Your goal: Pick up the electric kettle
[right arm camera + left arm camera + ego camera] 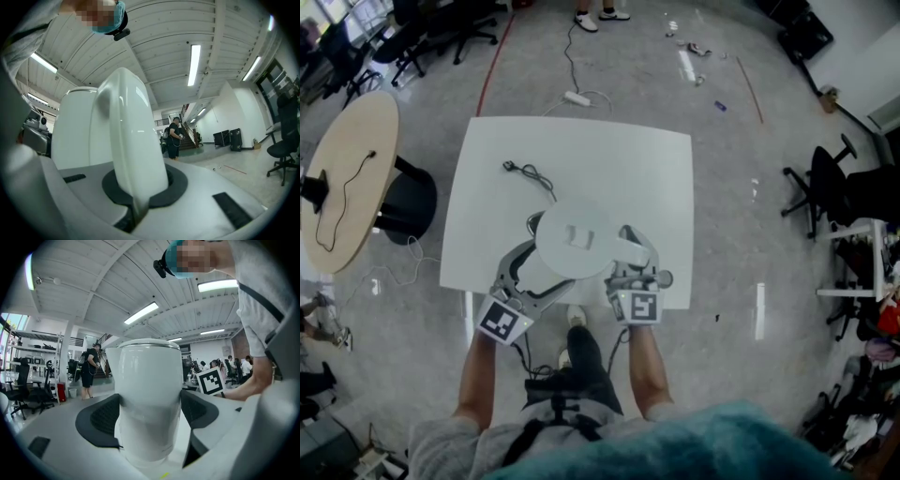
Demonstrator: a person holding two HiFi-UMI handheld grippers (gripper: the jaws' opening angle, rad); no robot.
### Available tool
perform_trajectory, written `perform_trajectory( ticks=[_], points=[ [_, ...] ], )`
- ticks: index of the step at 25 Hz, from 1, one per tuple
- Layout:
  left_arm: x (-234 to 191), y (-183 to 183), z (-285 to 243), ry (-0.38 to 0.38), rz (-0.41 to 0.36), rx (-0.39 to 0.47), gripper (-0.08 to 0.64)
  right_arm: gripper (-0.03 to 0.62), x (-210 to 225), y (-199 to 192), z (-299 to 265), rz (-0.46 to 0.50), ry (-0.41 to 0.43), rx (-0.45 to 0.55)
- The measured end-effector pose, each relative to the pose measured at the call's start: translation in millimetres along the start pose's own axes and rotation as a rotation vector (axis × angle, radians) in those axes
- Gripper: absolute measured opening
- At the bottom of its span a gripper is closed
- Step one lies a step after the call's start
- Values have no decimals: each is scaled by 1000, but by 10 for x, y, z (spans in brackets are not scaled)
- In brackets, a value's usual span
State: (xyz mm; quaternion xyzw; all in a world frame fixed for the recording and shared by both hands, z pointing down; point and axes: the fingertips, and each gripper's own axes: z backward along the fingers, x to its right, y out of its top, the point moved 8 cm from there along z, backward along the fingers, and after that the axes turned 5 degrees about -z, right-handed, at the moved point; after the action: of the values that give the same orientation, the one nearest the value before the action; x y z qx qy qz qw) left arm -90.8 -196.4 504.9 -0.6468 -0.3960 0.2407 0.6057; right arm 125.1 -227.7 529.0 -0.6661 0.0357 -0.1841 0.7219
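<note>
The white electric kettle (577, 236) hangs above the near edge of the white table (656, 159), seen from above with its round lid towards me. My left gripper (542, 272) is shut on the kettle's body (149, 380), with a dark pad (103, 416) pressed against each side. My right gripper (633, 251) is shut on the kettle's handle (131, 140), which rises from between its dark pads (161, 194). The kettle's base is hidden from every view.
A black cable (530, 173) lies on the table behind the kettle. A round wooden table (347, 178) stands to the left, and office chairs (825, 187) to the right. A power strip (577, 97) lies on the floor beyond the table. A person (89, 371) stands far off.
</note>
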Motion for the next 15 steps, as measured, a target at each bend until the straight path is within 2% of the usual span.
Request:
perform_trajectory(
  ticks=[5, 10, 15],
  points=[
    [33, 114, 110, 0, -16, 3, 407, 0, -93, 130, 62, -2, 5, 24],
    [69, 220, 216, 3, -28, 18, 408, 0, -183, 197, 152, 19, 13, -31],
    [96, 315, 371, 4, -34, 34, 408, 0, -314, 311, 228, 28, 15, -20]
  ],
)
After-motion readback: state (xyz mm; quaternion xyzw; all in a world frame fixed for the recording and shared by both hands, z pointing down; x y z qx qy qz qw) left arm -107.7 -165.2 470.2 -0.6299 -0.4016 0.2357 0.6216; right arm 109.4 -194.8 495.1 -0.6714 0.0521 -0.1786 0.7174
